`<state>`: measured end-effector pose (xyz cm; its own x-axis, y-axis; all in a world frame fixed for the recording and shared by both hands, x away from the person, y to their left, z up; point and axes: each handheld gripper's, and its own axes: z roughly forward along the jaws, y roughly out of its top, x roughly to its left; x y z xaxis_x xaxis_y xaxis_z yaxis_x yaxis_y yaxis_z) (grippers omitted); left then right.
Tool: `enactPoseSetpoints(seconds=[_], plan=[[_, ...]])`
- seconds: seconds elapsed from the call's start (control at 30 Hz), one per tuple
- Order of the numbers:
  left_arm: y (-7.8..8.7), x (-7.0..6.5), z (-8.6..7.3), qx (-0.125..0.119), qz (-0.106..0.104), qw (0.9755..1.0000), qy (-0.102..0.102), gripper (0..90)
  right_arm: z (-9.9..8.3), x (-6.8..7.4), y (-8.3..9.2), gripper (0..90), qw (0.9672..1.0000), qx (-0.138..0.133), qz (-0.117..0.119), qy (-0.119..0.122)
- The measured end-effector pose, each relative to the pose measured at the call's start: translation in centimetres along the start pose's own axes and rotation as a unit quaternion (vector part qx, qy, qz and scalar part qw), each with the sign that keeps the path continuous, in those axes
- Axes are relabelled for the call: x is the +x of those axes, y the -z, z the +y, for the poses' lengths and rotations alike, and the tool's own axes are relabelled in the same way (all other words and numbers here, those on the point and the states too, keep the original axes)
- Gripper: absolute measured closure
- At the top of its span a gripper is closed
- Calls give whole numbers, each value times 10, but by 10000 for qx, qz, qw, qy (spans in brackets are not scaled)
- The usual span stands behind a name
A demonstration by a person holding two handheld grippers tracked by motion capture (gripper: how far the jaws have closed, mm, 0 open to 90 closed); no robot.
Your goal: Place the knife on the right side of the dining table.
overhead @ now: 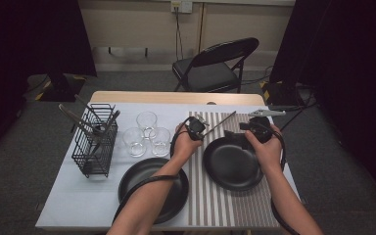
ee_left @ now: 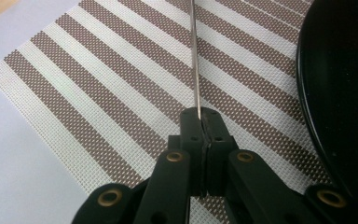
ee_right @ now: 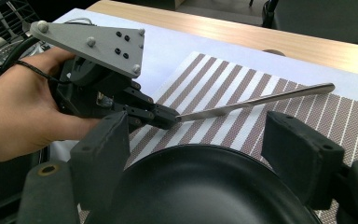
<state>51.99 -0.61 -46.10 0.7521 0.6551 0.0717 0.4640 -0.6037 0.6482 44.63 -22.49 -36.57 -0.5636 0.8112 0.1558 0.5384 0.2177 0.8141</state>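
My left gripper [overhead: 205, 131] [ee_left: 201, 114] is shut on one end of a slim silver utensil [overhead: 221, 122] [ee_left: 195, 56]. The utensil juts out roughly level above the striped placemat [overhead: 215, 196] [ee_left: 121, 84]. From the right gripper view, the left gripper [ee_right: 170, 116] holds the utensil [ee_right: 261, 98] just beyond the plate's far rim. My right gripper [overhead: 235, 136] [ee_right: 199, 122] is open, its jaws spread wide over the far edge of a black plate [overhead: 232, 166] [ee_right: 205, 186] that lies on the placemat. Nothing is between them. The same plate's rim [ee_left: 340, 93] is at the right of the left gripper view.
A second black plate [overhead: 142, 169] lies at the front under my left forearm. Three clear glasses [overhead: 147, 134] stand behind it. A black wire rack [overhead: 98, 142] with utensils stands at the left. A folding chair [overhead: 215, 66] is beyond the table's far edge.
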Motion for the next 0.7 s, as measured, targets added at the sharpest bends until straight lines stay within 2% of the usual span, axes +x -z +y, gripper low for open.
enactPoseSetpoints(seconds=[0.13,0.7], plan=[[0,0,0,-27,-1,10000,44,892,0,0,0,227,10000,4,4,12],[1,0,-1,-20,8,10000,-7,885,0,0,1,228,10000,32,-22,-3]])
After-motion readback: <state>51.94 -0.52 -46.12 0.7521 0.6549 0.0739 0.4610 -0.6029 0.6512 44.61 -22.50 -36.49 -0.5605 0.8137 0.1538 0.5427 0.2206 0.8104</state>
